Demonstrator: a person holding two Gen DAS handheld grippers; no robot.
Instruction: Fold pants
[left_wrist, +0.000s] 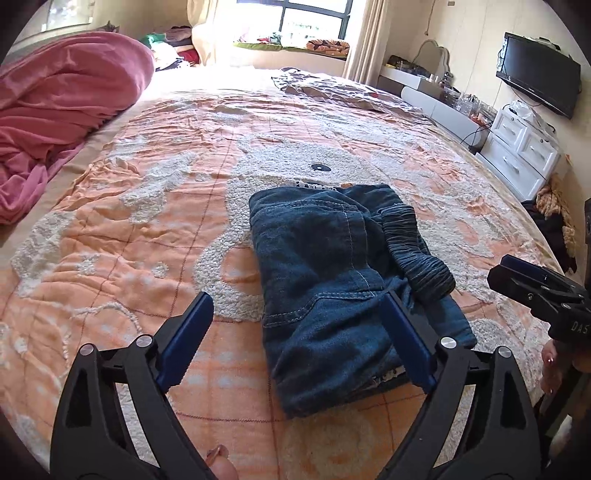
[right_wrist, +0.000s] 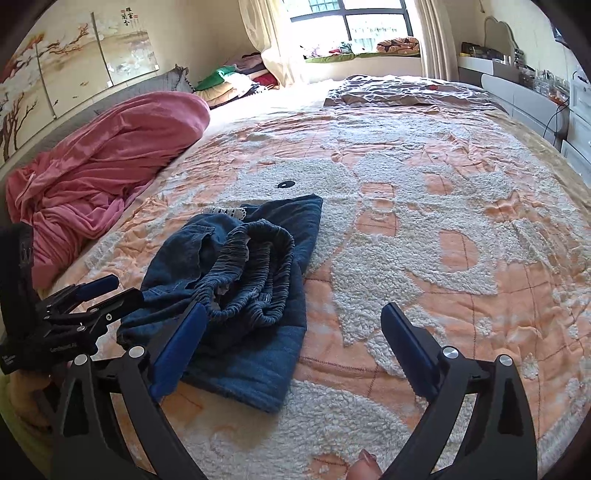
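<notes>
On the orange bedspread (left_wrist: 110, 229) folded denim pants (left_wrist: 332, 266) are lying, left gripper (left_wrist: 295, 332) and right gripper (right_wrist: 295, 343) both gaping wide, holding nothing

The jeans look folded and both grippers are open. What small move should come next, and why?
Probably press the puffed elastic waistband flat with the right gripper. The folded jeans lie in a compact bundle on the orange bedspread, and both the right and the left gripper stand open and hold nothing, but the waistband bulges above the top layer.
</notes>
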